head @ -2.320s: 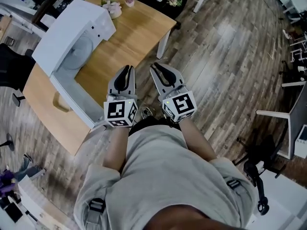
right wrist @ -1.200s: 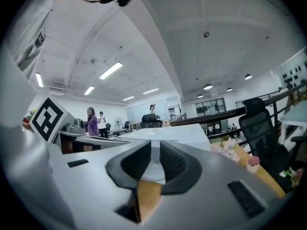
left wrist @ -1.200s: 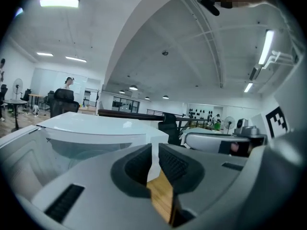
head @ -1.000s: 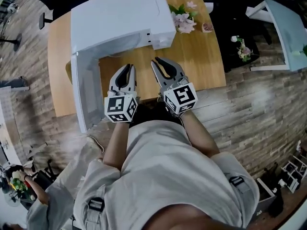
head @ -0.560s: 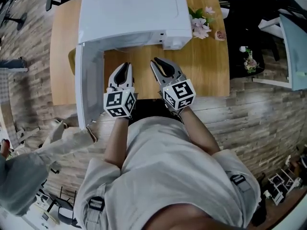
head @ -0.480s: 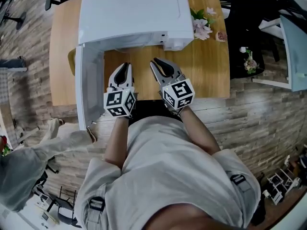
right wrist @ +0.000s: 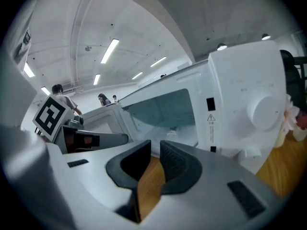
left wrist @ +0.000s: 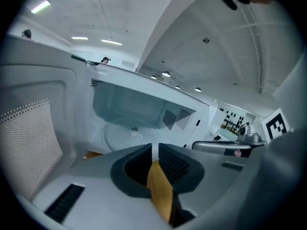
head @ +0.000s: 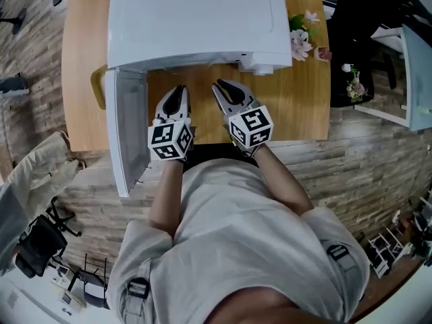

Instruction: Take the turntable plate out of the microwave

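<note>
The plate (left wrist: 125,134) lies flat on the floor of the microwave (head: 196,19), deep in the cavity, and neither gripper has reached it. It looks like clear glass, so the main risk is a slip. A pinch on the thin rim by one gripper alone could let it tilt, slide out and drop onto the table (head: 304,100). It could also catch on the front lip of the cavity if it is dragged out instead of lifted first. The open door (head: 128,133) stands just left of the left gripper (head: 177,94), which could knock it on a wide swing.

The left and right gripper (head: 226,90) sit side by side in front of the opening. Both point forward and a little downward, forearms stretched out from the body. On each one the fingers stand only a narrow slit apart with nothing between them; they will likely need to spread before taking the rim.
</note>
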